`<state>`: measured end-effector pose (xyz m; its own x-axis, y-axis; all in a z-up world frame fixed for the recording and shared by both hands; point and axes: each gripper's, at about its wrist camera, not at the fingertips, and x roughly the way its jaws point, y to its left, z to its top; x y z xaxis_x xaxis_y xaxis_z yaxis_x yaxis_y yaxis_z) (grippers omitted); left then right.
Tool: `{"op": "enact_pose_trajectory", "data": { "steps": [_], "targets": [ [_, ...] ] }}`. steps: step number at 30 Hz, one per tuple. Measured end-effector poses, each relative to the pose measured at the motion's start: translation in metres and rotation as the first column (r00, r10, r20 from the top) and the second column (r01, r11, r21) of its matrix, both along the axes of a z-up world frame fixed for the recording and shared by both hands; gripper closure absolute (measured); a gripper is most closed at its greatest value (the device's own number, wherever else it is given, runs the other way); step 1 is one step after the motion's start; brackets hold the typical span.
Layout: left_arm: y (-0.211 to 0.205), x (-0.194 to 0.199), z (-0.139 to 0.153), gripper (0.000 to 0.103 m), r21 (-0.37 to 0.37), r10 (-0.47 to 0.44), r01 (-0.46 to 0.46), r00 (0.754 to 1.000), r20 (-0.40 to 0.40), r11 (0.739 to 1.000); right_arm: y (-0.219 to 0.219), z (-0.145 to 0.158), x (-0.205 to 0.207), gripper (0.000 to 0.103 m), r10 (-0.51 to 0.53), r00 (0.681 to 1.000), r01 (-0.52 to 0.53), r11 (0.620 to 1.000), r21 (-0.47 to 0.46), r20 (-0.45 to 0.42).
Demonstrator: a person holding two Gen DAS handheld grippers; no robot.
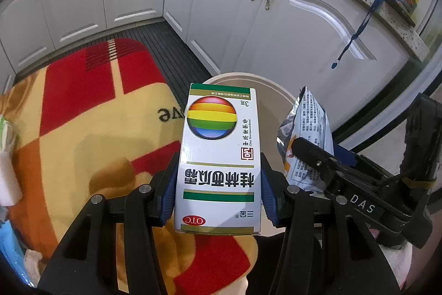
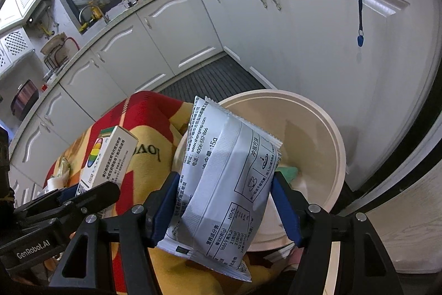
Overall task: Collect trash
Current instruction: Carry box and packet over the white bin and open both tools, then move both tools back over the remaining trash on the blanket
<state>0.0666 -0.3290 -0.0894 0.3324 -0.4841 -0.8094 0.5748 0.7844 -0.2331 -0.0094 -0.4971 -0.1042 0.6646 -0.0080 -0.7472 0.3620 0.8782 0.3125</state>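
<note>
1. The left hand-held gripper (image 1: pixel 218 184) is squeezing a box (image 1: pixel 218 159). The blue pads press on the two long sides of the box, near its lower part.
2. The box is long. Its long way points straight out ahead of the left hand-held gripper, along the fingers.
3. The right hand-held gripper (image 2: pixel 223 203) is squeezing a packet (image 2: pixel 223 179). The packet sits between the blue pads and leans a little. Its long way also points out ahead, up and away from the fingers.
4. The bin (image 2: pixel 317 134) is a round, cream tub. It sits ahead of both hand-held grippers and below them.
5. From the left hand-held gripper, the bin is ahead and a bit to the right. The far end of the box shows in front of the bin's near rim.
6. From the right hand-held gripper, the bin is straight ahead and a bit right. The top of the packet is already over the bin's opening, I think.
7. The right hand looks nearer to the bin, so I think the packet can drop in first.
8. A red and yellow blanket (image 1: pixel 83 107) lies under and to the left of both.
</note>
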Motion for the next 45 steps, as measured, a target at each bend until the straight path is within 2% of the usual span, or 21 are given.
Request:
{"op": "enact_pose_trajectory", "data": {
  "steps": [5, 7, 9, 11, 18, 24, 32, 45],
  "targets": [
    [0.001, 0.007, -0.004, 0.053, -0.027, 0.015, -0.016, 1.0, -0.019, 1.0, -0.004, -0.006, 0.005, 0.037, -0.018, 1.0, 0.017, 1.0, -0.005, -0.013],
    [0.002, 0.01, -0.006, 0.052, -0.039, 0.021, -0.022, 0.999, -0.032, 0.999, -0.004, -0.007, 0.007, 0.033, -0.02, 1.0, 0.02, 1.0, -0.01, -0.016],
    [0.004, 0.013, -0.007, 0.043, -0.059, 0.019, -0.022, 0.998, -0.053, 0.998, -0.004, -0.01, 0.009, 0.031, -0.022, 0.999, 0.021, 1.0, -0.023, -0.026],
    [0.006, 0.014, -0.007, 0.04, -0.075, 0.023, -0.027, 0.998, -0.062, 0.997, -0.003, -0.012, 0.01, 0.028, -0.024, 0.999, 0.023, 0.999, -0.026, -0.036],
    [0.009, 0.015, -0.004, 0.039, -0.08, 0.026, -0.032, 0.997, -0.069, 0.996, -0.004, -0.019, 0.01, 0.027, -0.023, 0.999, 0.022, 1.0, -0.018, -0.045],
    [0.011, 0.008, 0.004, 0.039, -0.085, 0.023, -0.027, 0.999, -0.046, 0.996, 0.0, -0.015, 0.009, 0.026, -0.022, 0.999, 0.021, 1.0, -0.017, -0.046],
    [0.018, -0.005, 0.017, 0.039, -0.055, 0.038, -0.036, 0.999, 0.029, 0.998, 0.012, -0.01, 0.005, 0.026, 0.0, 0.999, -0.001, 1.0, -0.026, -0.043],
    [0.054, -0.024, 0.028, 0.039, -0.028, 0.076, -0.074, 0.991, 0.108, 0.997, 0.049, 0.016, -0.001, 0.025, 0.05, 0.999, -0.05, 0.997, -0.063, 0.0]
  ]
}}
